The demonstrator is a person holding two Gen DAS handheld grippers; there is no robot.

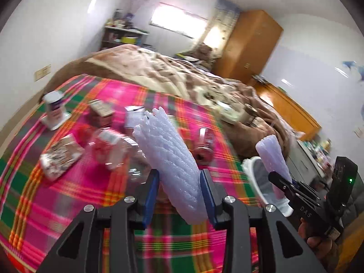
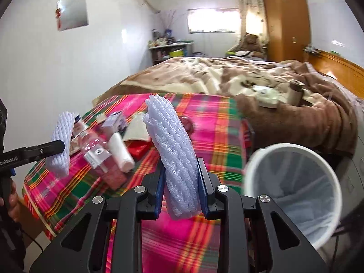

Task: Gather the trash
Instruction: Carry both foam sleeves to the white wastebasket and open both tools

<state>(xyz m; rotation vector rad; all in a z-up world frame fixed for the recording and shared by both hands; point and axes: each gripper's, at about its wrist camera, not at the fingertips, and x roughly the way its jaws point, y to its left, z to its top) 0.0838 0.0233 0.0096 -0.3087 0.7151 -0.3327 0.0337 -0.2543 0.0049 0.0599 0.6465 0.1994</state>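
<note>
Both grippers raised over the plaid blanket (image 2: 213, 122). Left gripper (image 1: 179, 186) clamps one white foam net sleeve (image 1: 168, 159); right gripper (image 2: 180, 188) pinches a second foam sleeve (image 2: 175, 159). White lined bin (image 2: 293, 188) stands just beside the bed, near the right gripper.

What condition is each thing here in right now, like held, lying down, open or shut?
Left gripper: shut on a foam net sleeve, lifted off the bed.
Right gripper: shut on a second foam net sleeve, held beside the bin.
Waste bin: open, lined with a white bag, tilted in this view.
Plastic bottle: lying on its side on the plaid cloth.
White jar: standing upright.
Blanket: rumpled.
</note>
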